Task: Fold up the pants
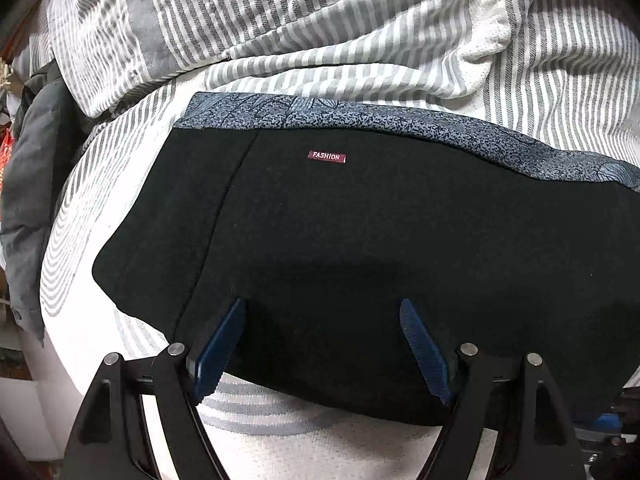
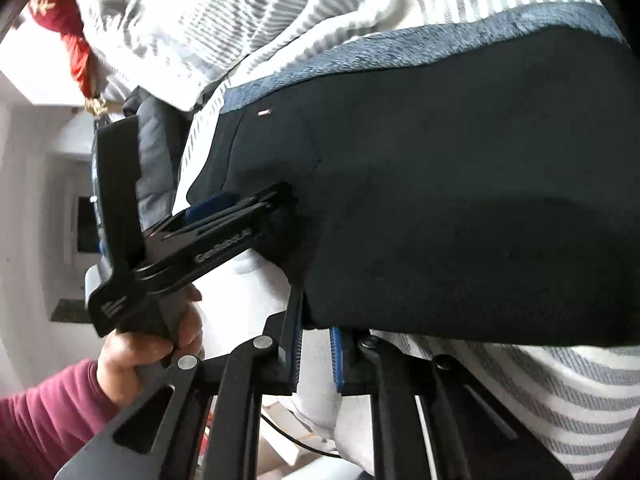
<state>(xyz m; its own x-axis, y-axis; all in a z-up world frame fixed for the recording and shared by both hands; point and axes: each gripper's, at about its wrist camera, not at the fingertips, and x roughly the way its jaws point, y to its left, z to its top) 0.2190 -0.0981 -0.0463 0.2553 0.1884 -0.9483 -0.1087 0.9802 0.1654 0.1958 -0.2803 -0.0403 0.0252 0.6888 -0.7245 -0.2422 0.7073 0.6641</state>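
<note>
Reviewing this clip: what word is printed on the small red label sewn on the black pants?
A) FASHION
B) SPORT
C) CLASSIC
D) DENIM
A: in the left wrist view the small red label on the black pants reads FASHION in pale letters, just below the mottled blue waistband.

Pants: matt black knit cloth, speckled blue waistband. Bedsheet: striped woven cotton. Left gripper: ribbed blue pads, matt black plastic.
</note>
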